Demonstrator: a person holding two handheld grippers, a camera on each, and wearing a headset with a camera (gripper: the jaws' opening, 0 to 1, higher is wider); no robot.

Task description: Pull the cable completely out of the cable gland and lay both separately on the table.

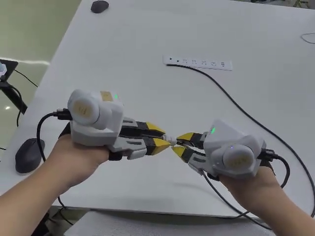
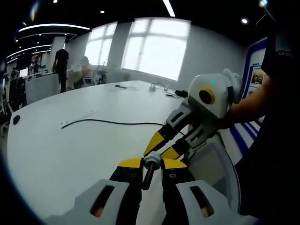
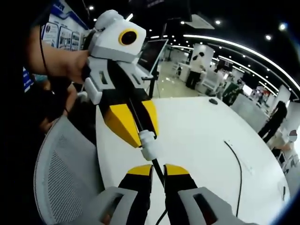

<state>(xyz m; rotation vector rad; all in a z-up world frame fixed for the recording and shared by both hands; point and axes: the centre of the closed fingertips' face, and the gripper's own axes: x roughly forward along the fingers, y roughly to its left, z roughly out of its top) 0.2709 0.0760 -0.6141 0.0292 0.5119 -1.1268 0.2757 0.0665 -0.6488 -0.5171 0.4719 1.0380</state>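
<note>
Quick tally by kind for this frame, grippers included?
Grippers: 2, left gripper and right gripper
Cable gland: 1
Cable: 1
Power strip: 1
Computer mice: 2
Total: 7

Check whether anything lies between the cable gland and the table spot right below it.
Nothing visible does. The left hand-held gripper holds the cable gland and the right hand-held gripper holds the cable, both above a bare stretch of table. The power strip and its cord lie farther back.
</note>
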